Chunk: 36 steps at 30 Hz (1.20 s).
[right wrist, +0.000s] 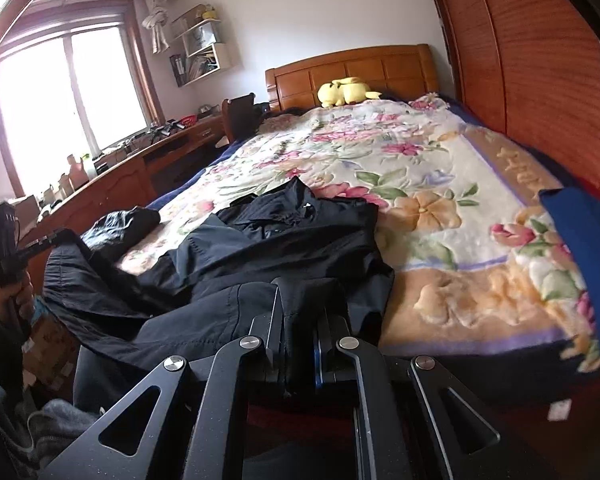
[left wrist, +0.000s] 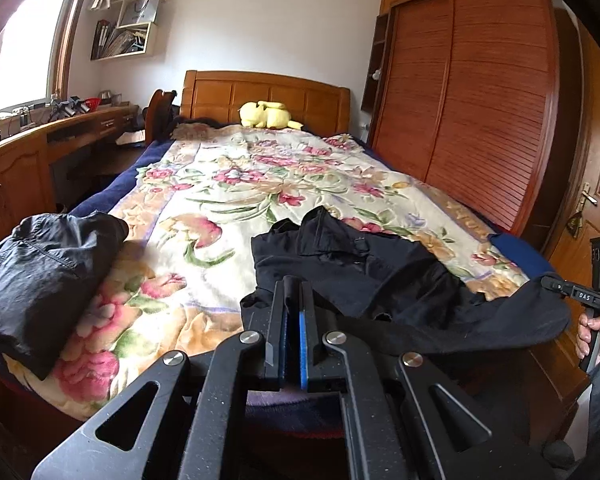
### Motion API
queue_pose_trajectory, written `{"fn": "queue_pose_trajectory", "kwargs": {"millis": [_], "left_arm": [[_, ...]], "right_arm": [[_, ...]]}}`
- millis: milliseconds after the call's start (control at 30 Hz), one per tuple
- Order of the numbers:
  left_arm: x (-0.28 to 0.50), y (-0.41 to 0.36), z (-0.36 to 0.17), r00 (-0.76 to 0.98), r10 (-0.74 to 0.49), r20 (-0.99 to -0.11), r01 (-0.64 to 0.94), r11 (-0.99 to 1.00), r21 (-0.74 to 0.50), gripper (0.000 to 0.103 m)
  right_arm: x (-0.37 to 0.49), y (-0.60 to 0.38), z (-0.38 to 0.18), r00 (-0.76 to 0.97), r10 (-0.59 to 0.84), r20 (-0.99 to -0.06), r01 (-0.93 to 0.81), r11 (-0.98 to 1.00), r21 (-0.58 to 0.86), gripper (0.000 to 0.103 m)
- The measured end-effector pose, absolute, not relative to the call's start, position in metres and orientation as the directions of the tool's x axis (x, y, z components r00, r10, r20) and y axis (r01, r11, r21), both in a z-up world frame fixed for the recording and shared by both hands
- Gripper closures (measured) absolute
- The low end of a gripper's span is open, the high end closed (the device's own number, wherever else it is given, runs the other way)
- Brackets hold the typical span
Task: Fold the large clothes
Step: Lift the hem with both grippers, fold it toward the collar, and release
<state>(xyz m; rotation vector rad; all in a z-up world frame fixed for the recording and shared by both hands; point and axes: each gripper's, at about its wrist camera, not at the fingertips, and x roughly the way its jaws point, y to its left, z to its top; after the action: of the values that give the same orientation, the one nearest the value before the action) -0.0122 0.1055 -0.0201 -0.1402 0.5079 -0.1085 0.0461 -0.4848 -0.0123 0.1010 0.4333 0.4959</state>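
Partly hidden: black garment [right wrist: 284, 248] hem inside right hand-held gripper [right wrist: 300, 312]

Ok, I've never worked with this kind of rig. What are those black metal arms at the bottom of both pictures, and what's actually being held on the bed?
There is no robot here. A person holds a two-finger gripper in each hand, and a fisheye camera on each looks out along its fingers. The left wrist view shows the left gripper; the right wrist view shows the right gripper. Both are shut on the near edge of a black shirt lying rumpled on the floral blanket. Another dark garment sits bundled at the left of the bed, a yellow plush toy by the headboard, and a blue cloth at the right edge.
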Motion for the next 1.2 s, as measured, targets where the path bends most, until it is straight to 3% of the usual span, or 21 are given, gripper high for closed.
{"fn": "queue_pose_trajectory", "kwargs": {"millis": [333, 600, 767, 1200], "left_arm": [[0.072, 0.115, -0.044, 0.863, -0.095, -0.496, 0.025, 0.989, -0.147, 0.098], [0.157, 0.12, -0.052, 0.84, -0.06, -0.539, -0.007, 0.993, -0.121, 0.098], [0.215, 0.115, -0.039, 0.851, 0.0, -0.525, -0.023, 0.999, -0.037, 0.098], [0.342, 0.111, -0.021, 0.84, 0.078, -0.536, -0.071, 0.997, 0.033, 0.098]], "right_arm": [[0.142, -0.451, -0.026, 0.815, 0.449, -0.368, -0.421, 0.893, 0.158, 0.094], [0.238, -0.43, -0.032, 0.805, 0.471, -0.361, -0.422, 0.882, 0.21, 0.094], [0.307, -0.406, -0.016, 0.825, 0.426, -0.373, -0.412, 0.903, 0.119, 0.094], [0.444, -0.336, 0.015, 0.889, 0.268, -0.371, -0.304, 0.952, -0.041, 0.094]]}}
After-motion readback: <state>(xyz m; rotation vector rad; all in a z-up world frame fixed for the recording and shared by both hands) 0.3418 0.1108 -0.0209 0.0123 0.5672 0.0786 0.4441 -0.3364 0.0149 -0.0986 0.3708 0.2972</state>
